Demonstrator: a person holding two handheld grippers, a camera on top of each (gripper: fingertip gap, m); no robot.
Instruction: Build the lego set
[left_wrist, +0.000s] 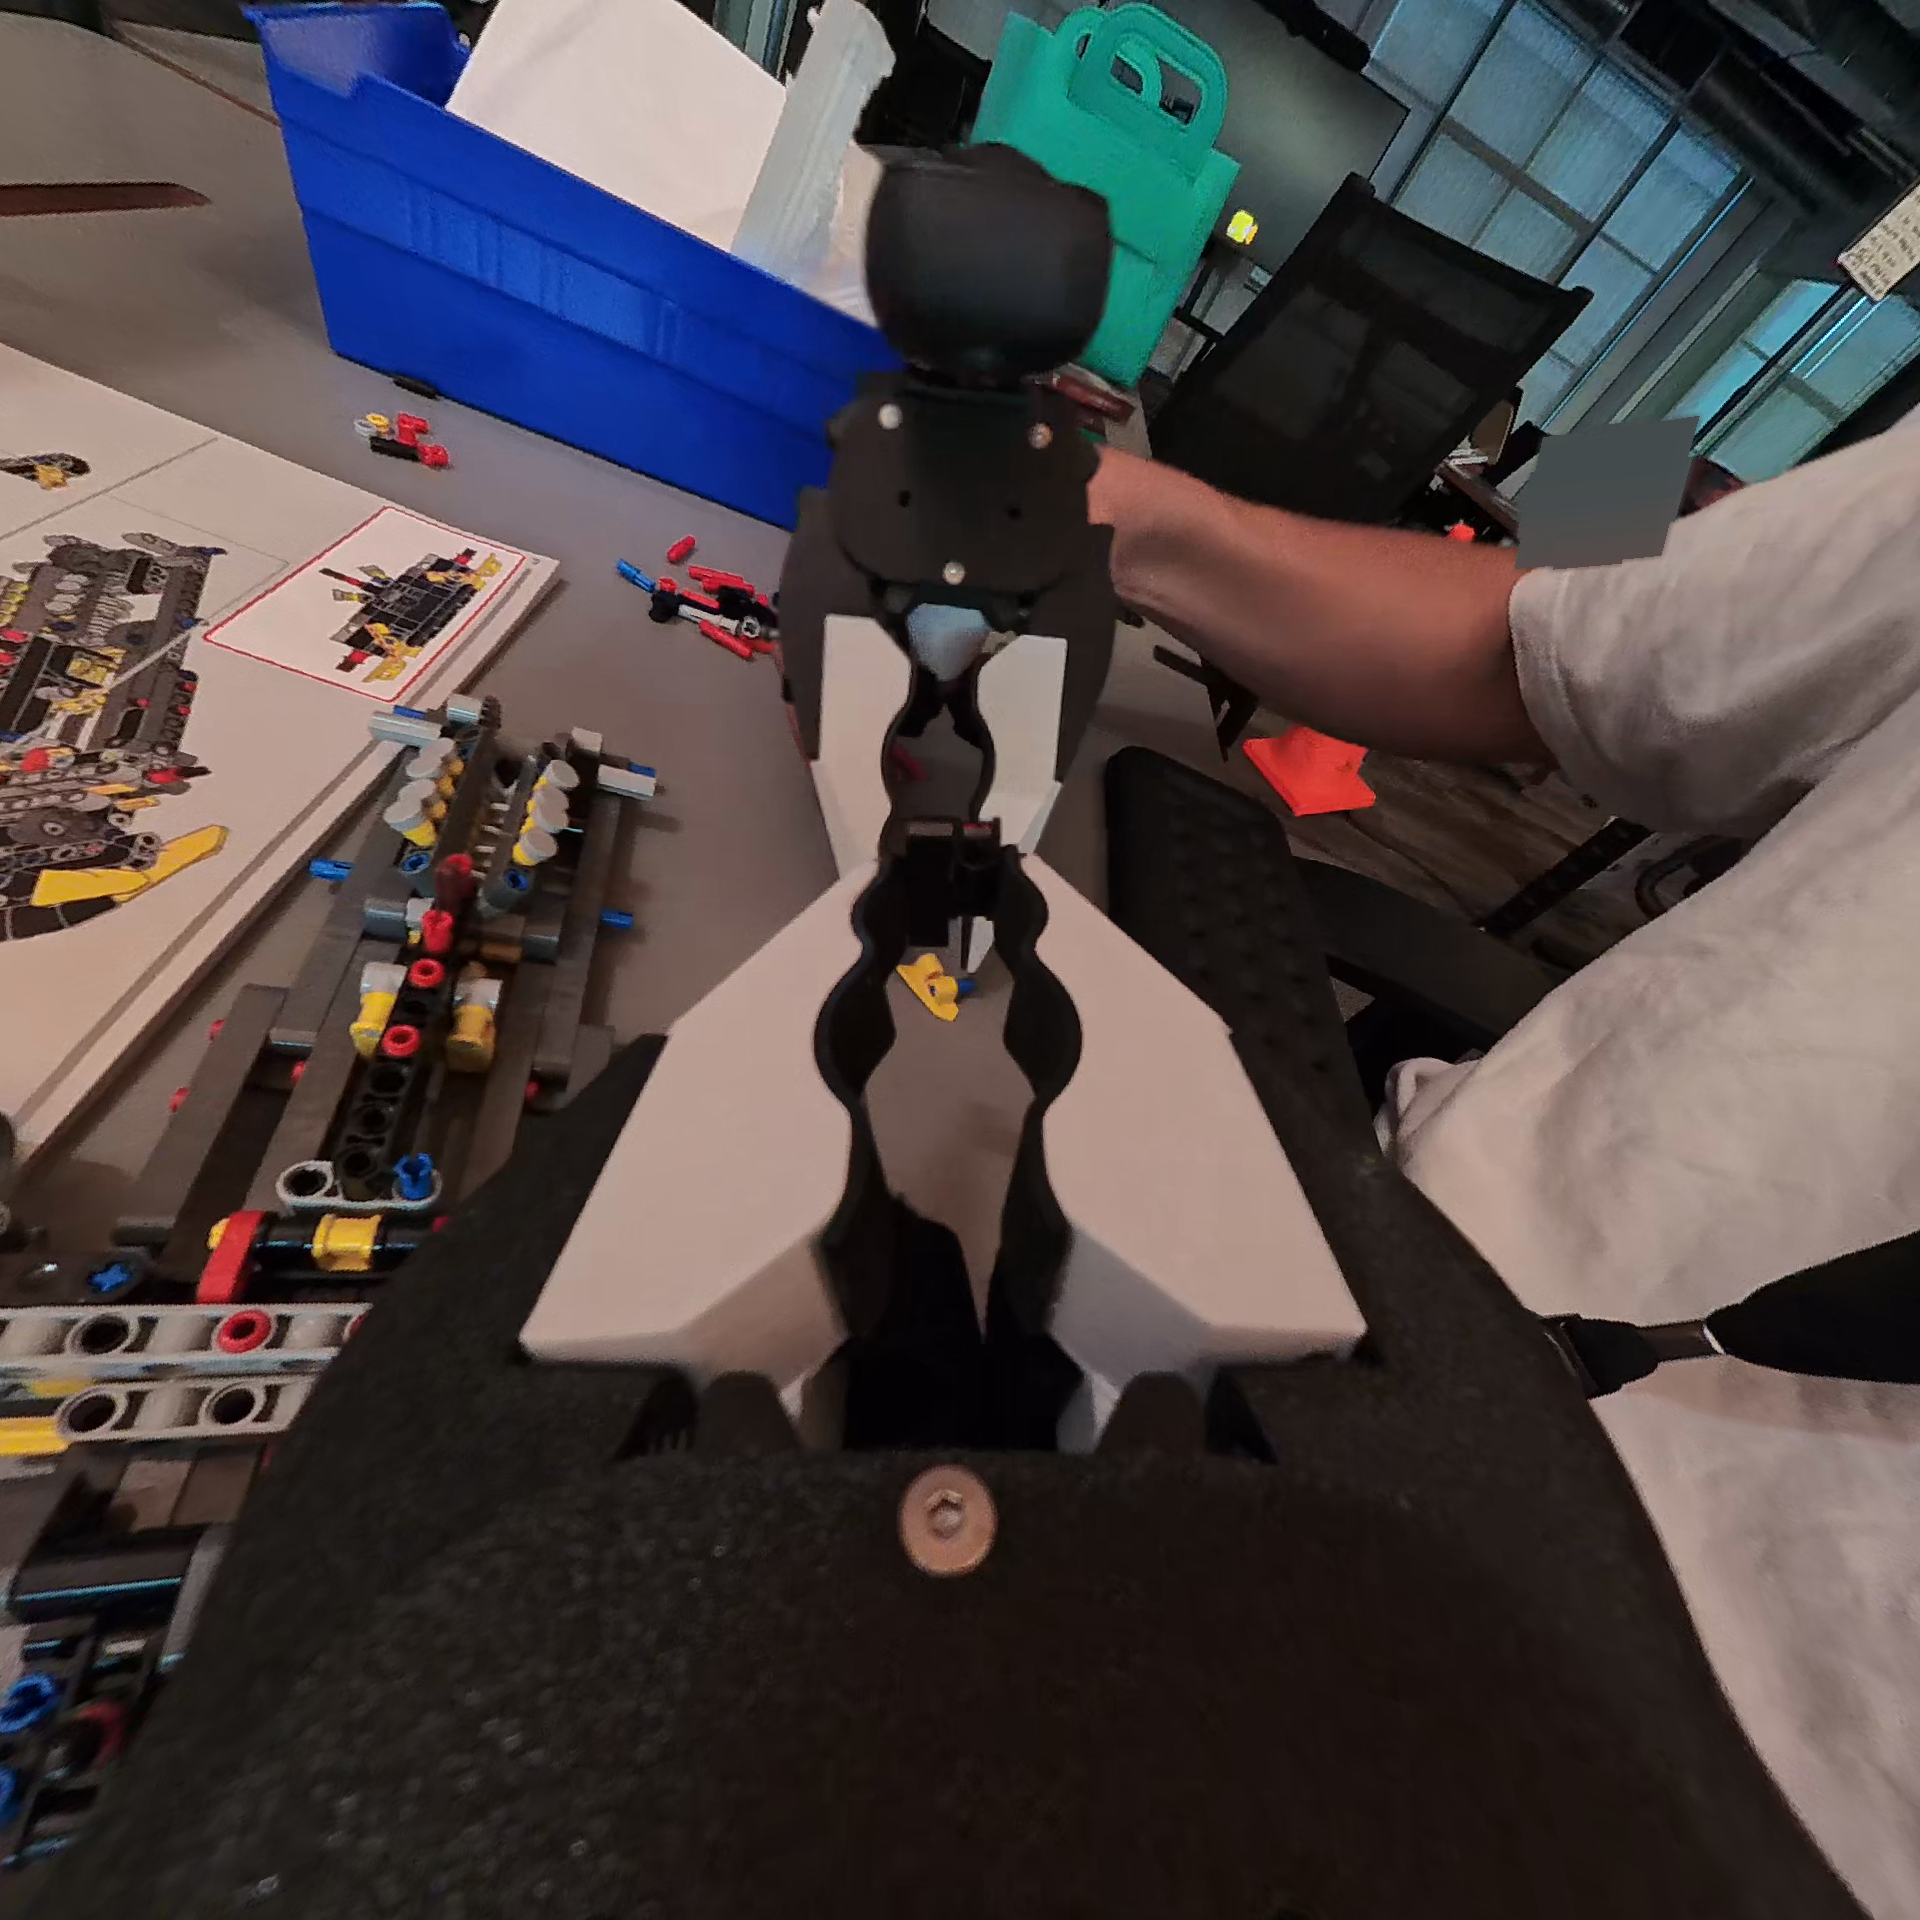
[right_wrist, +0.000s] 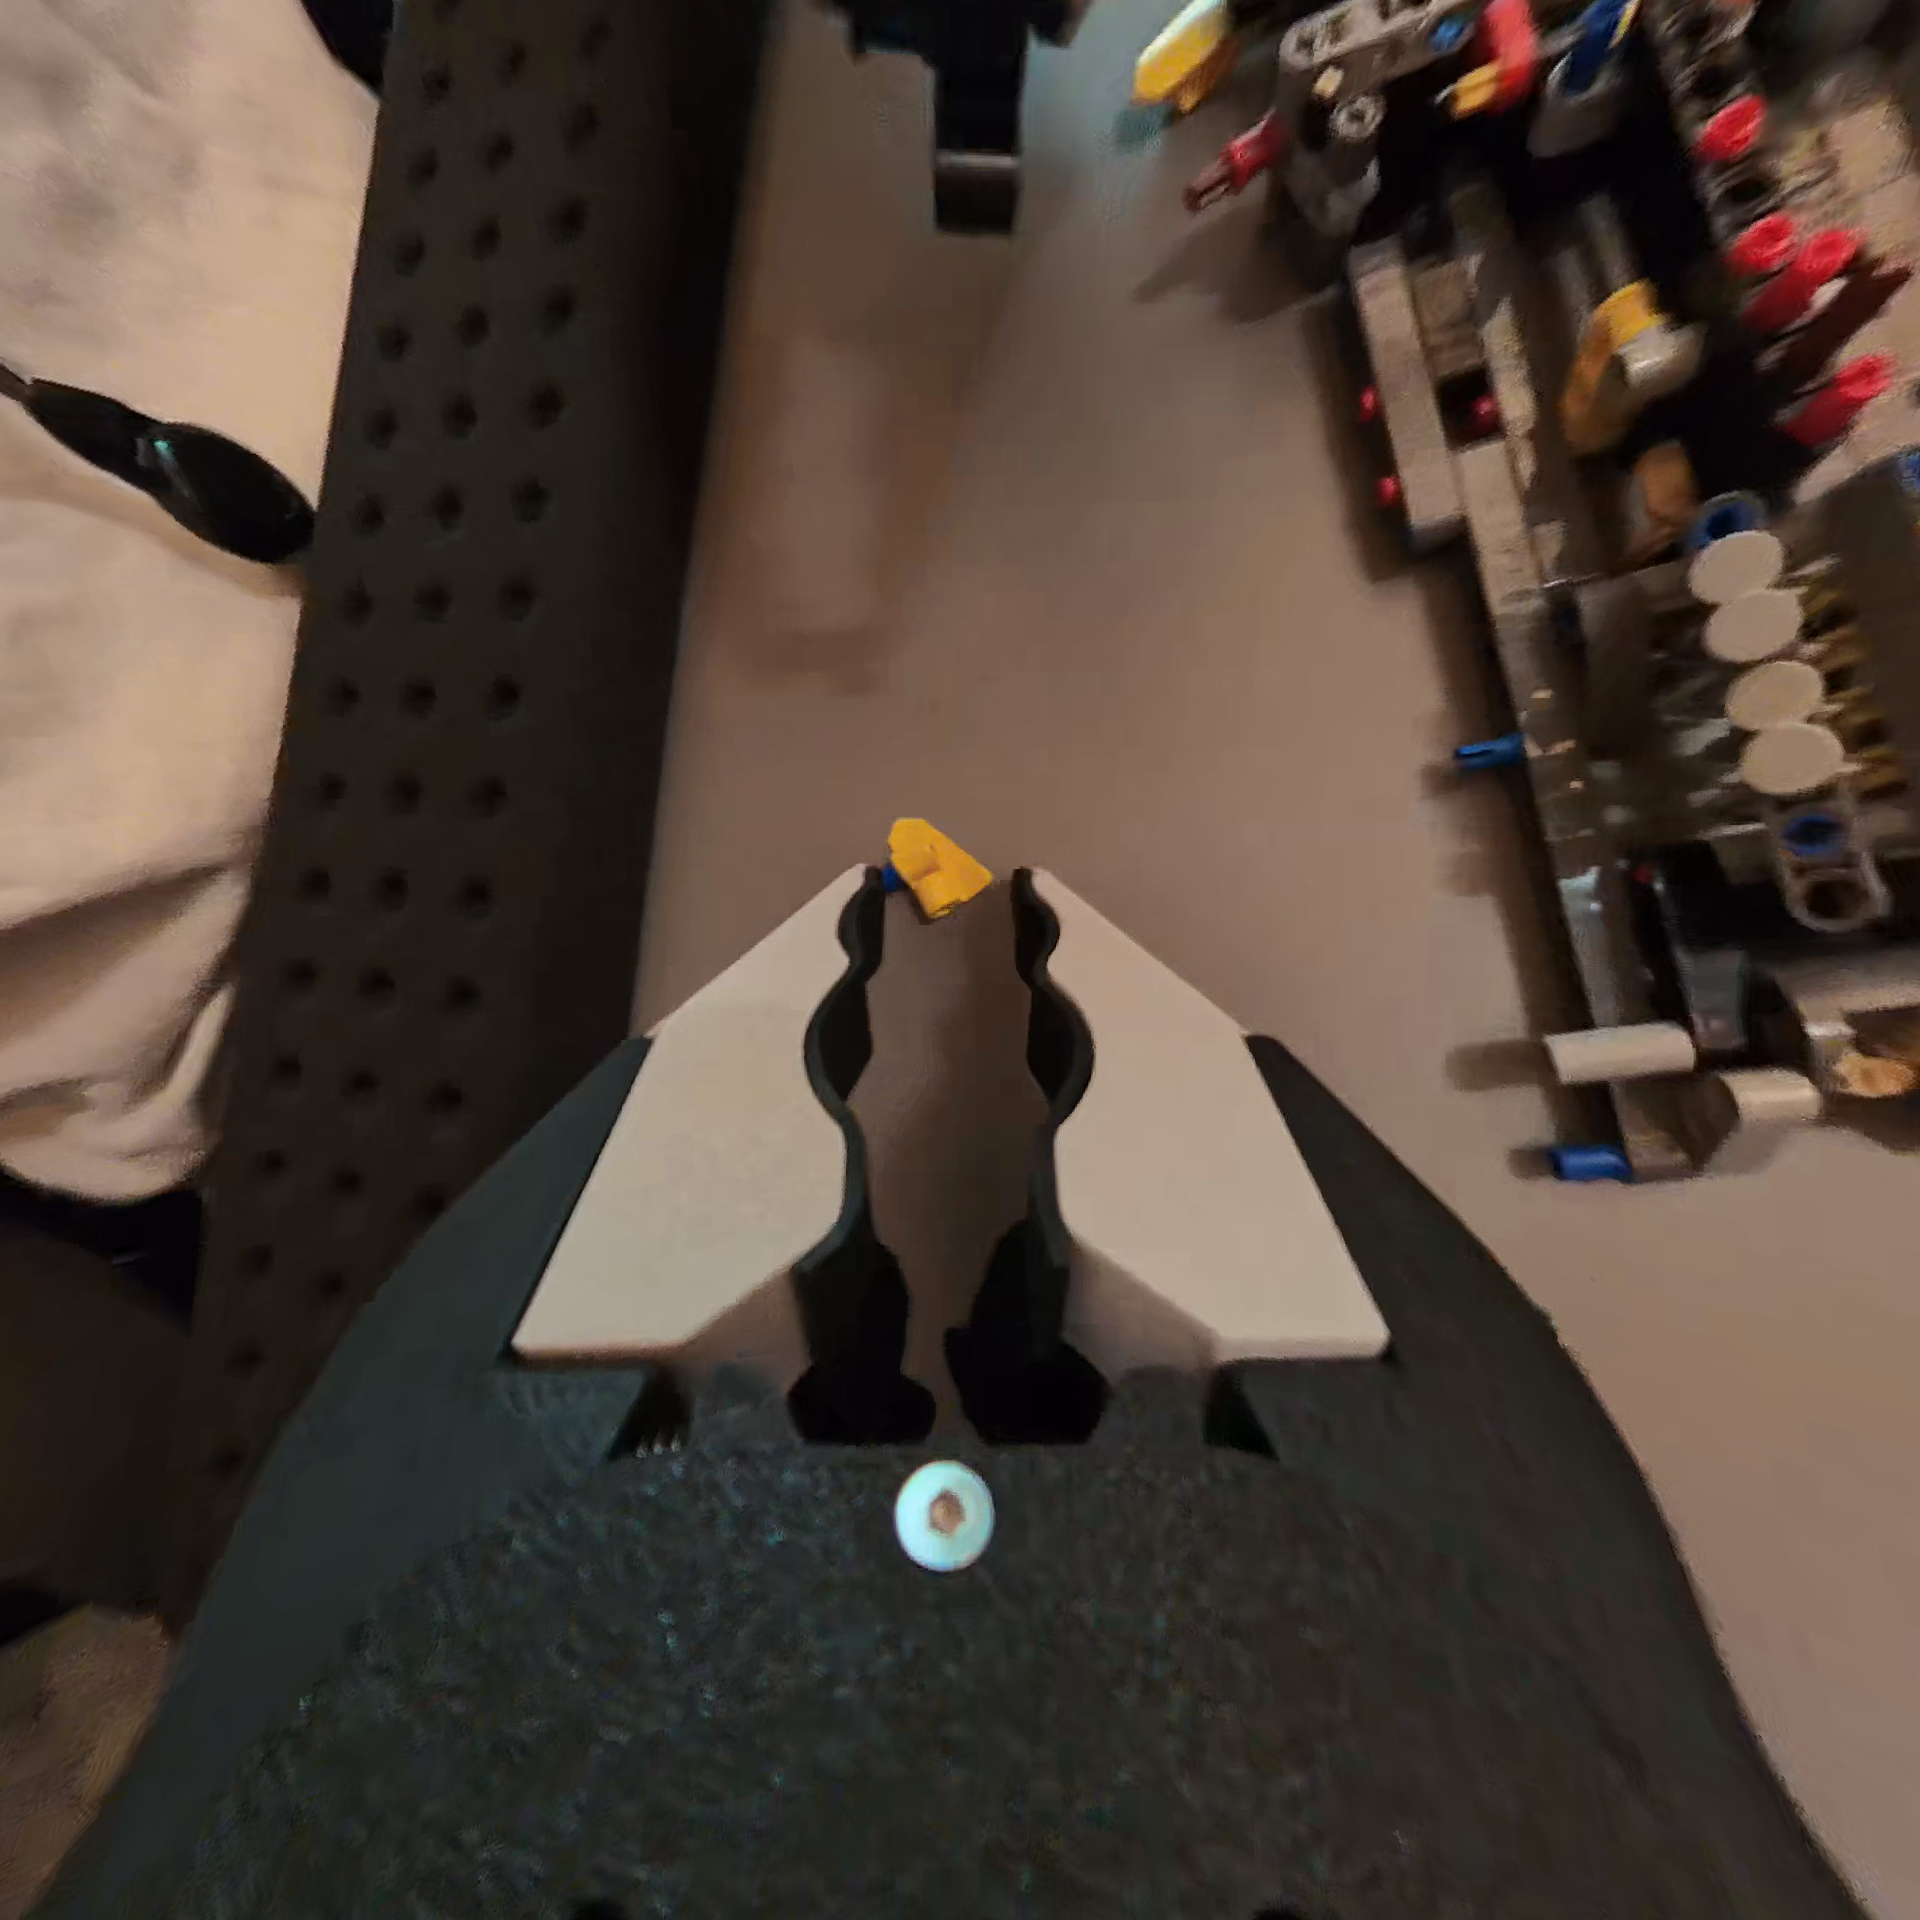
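My left gripper (left_wrist: 948, 868) is shut on a small black lego piece (left_wrist: 938, 847) and holds it above the grey table. My right gripper (left_wrist: 940, 800) hangs opposite, its tips pointing at my left tips, almost touching the piece. In the right wrist view my right gripper (right_wrist: 943, 883) is open and empty. A small yellow piece with a blue pin (right_wrist: 933, 854) lies on the table just past its tips; it also shows below the left tips (left_wrist: 928, 987). The long grey and black lego build (left_wrist: 468, 935) lies to the left and shows blurred in the right wrist view (right_wrist: 1662, 540).
An open instruction booklet (left_wrist: 208, 675) lies far left. A blue bin (left_wrist: 540, 291) stands at the back, with loose red, blue and black pieces (left_wrist: 712, 608) in front. A person's arm (left_wrist: 1299, 623) and a black perforated chair (left_wrist: 1226, 935) are on the right. The left gripper's tips are roughly 11 cm from the right gripper's.
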